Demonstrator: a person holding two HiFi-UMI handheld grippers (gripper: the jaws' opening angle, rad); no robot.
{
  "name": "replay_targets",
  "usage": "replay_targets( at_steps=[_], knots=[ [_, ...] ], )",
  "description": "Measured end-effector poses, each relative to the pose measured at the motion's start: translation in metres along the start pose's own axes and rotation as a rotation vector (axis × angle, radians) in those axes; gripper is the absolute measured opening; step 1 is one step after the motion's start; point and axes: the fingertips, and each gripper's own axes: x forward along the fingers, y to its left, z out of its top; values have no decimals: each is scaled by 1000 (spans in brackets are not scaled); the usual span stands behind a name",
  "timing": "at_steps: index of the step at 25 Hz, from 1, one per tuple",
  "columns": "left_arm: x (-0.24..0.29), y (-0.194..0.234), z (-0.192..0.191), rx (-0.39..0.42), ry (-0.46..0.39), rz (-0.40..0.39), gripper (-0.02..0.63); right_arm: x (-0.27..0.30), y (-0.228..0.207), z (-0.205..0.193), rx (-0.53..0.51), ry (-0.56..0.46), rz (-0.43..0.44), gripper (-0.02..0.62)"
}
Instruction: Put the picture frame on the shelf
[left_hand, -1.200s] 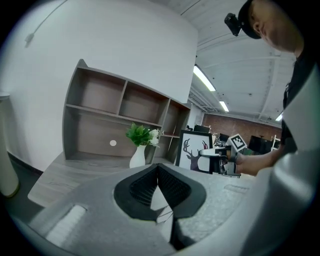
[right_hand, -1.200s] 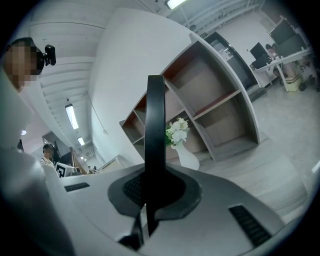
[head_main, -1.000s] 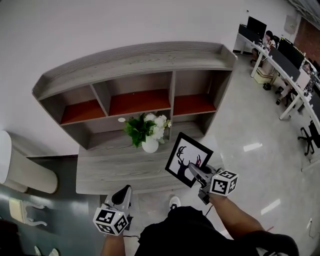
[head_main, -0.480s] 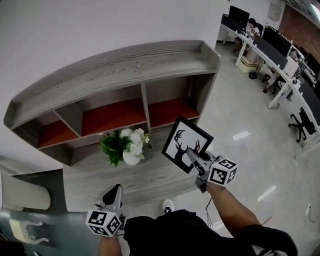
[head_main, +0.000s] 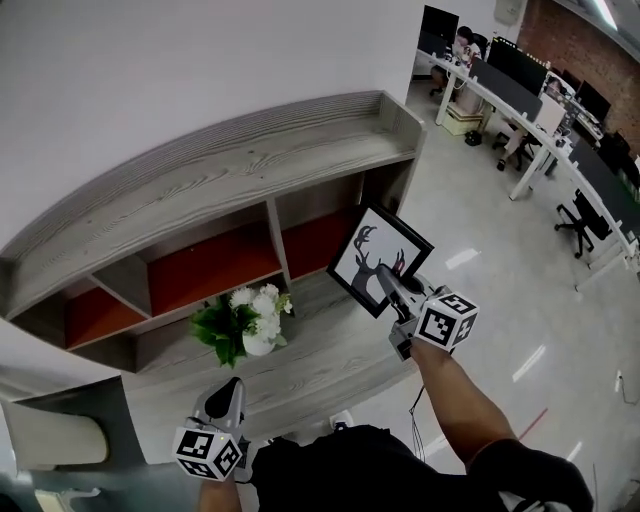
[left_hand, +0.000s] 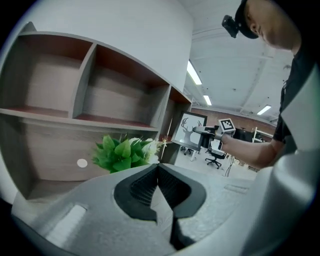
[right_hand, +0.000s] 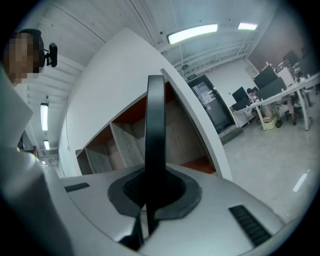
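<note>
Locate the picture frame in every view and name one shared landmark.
Head view: picture frame right of centre, in the right gripper.
Left gripper view: frame small, right of centre.
Right gripper view: frame edge-on, upright at centre, between the jaws.
Shared landmark: the grey shelf.

Flower vase on seemingly wooden shelf

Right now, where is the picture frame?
In the head view the picture frame is right of centre, clamped in the jaws of the right gripper, in front of the right compartment of the shelf, right of the flowers.
</note>
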Motion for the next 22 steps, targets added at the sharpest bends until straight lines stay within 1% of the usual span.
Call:
replay_targets(
  at_steps=[4,8,14,17,19,22],
  knots=[
    [7,13,20,54,-14,-64,9,16,-6,21,-49,-32,-71,22],
    [5,30,22,53,-6,-89,10,33,-21,36,-129,-32,-174,21],
    [-9,59,17,30,-2,-72,9,54,-46,47,-167,-35,-290,21],
    [-14,68,16,23,-7,-61,9,66,-57,49,-206,-25,-341,21],
    [-17,72,17,19,-11,-55,9,73,-62,50,-224,-23,-355,21],
    [-19,75,18,19,-16,-49,9,83,-66,52,-219,-30,-356,22]
  ],
)
